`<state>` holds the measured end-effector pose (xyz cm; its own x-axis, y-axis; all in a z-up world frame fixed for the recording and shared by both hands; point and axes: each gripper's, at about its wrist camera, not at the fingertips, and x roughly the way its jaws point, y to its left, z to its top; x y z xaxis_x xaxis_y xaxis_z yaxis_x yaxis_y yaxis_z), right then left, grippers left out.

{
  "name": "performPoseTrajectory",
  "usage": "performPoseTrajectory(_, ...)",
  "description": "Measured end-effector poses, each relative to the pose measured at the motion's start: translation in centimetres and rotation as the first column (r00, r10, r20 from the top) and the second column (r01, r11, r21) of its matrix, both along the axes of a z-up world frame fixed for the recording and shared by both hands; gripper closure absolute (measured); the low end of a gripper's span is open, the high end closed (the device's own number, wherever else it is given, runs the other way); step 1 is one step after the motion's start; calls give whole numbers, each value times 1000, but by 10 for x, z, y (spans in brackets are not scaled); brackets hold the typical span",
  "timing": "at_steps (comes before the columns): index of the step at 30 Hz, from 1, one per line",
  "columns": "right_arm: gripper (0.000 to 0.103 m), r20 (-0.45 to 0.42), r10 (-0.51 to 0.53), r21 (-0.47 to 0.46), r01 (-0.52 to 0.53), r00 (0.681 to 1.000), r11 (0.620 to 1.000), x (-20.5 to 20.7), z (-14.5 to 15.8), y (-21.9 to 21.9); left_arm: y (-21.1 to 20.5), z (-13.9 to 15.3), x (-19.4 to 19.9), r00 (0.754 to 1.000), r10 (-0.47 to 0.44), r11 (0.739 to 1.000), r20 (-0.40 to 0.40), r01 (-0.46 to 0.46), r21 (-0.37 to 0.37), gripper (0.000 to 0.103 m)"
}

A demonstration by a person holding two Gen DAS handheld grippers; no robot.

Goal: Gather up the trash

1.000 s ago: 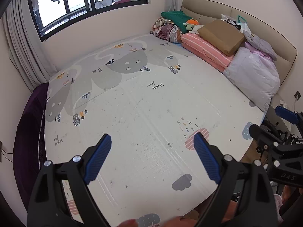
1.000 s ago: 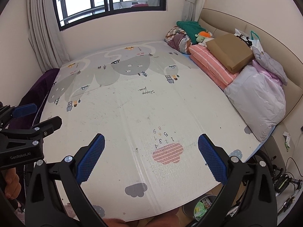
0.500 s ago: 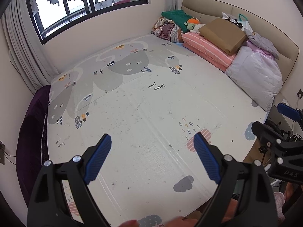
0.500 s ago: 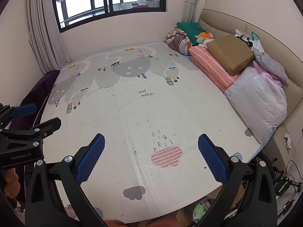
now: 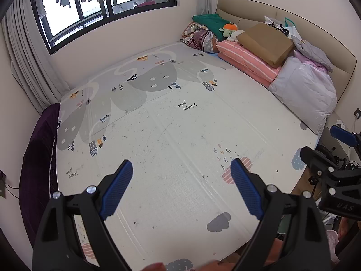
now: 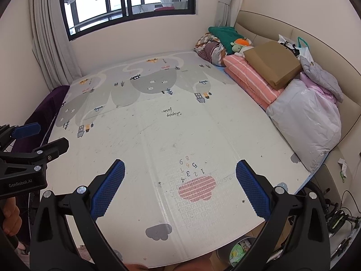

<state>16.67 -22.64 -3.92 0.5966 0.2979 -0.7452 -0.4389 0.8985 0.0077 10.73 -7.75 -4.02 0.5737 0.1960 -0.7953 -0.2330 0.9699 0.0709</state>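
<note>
The play mat is sliding lower in view as I'm raising both tongs, left and right, spread and empty; I'm scanning for trash.

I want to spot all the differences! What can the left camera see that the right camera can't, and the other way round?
Only the left camera shows the right tongs at its right edge, plus a wall socket past the bed.

Only the right camera shows the left tongs at its left edge, and a round bin with colourful stuff inside, below the mat's near edge.

Both show the play mat with its pink cloud, the window, the brown box and the white bag. Both tongs are open, holding nothing.
</note>
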Motion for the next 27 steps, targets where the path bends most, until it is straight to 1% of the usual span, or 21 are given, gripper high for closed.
performPoseTrajectory(27,8,-5,-8,1,8,1000,1000,2,-4,0,2,0,-5,1000,-12,1000,5,12,-1,15)
